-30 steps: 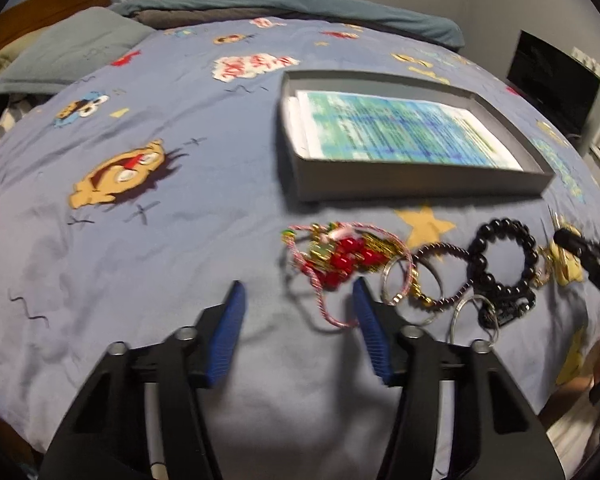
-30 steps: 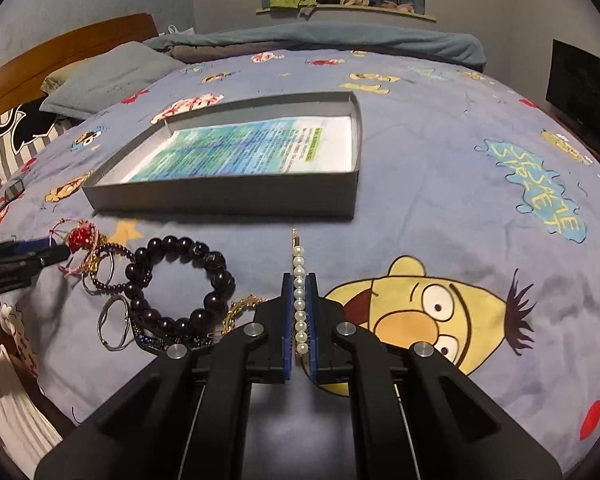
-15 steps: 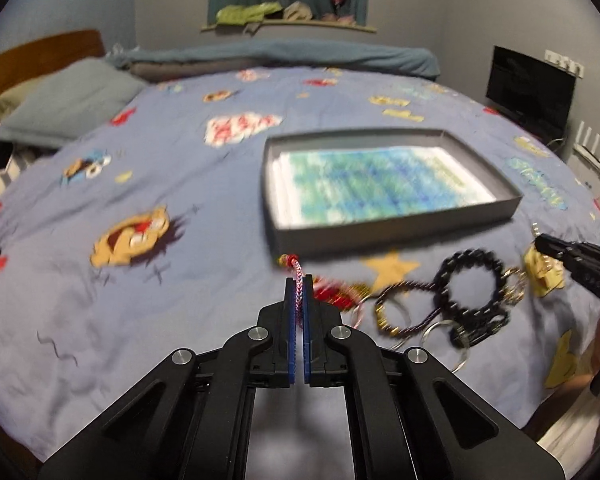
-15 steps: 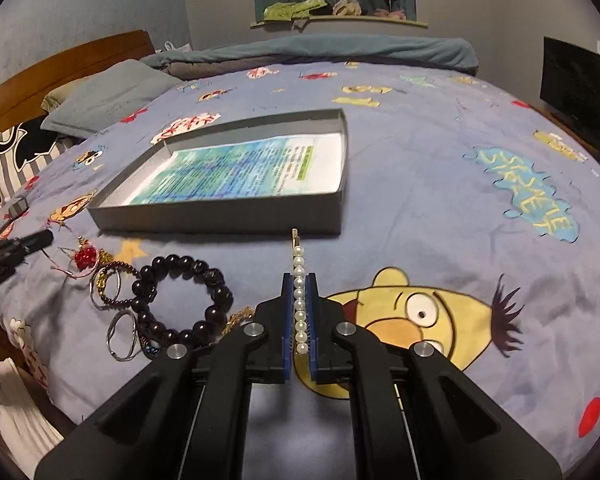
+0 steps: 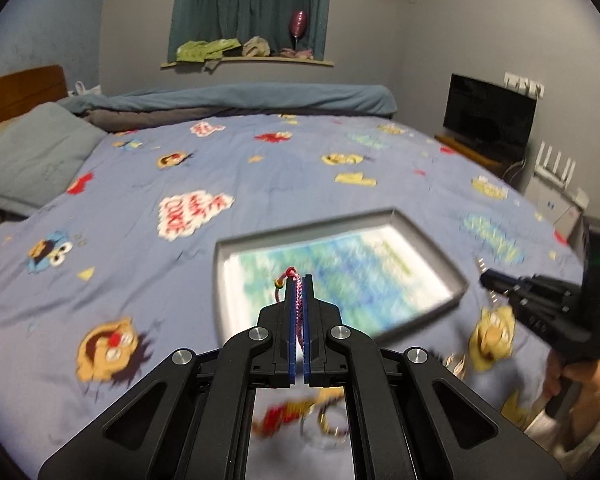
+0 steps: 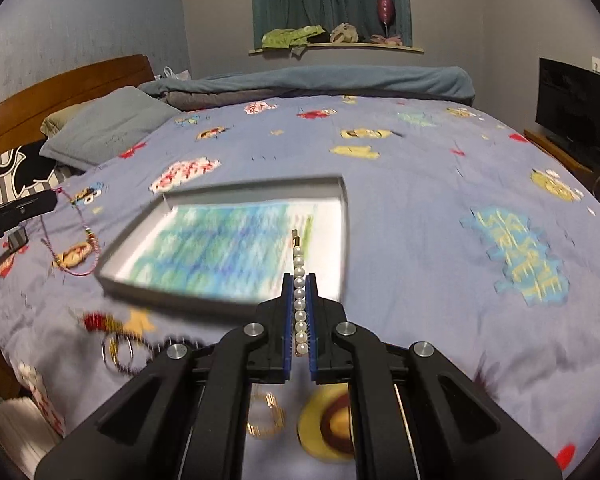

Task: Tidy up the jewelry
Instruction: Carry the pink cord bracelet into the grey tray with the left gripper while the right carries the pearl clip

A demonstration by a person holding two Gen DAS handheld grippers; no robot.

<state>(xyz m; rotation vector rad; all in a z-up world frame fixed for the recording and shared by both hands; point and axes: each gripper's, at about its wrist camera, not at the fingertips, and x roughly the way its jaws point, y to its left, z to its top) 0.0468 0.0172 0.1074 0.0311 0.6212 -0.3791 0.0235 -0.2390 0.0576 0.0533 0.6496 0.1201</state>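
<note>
Left gripper is pinched tight on a pink braided cord bracelet, hanging in the air just in front of the grey tray. Right gripper is clamped on a pearl strand, also lifted near the tray's front edge. Leftover rings and bracelets sit blurry on the bedspread below the tray.

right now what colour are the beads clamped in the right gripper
White pearl beads with a gold end clasp, held in the right gripper; clearest in the right wrist view.
</note>
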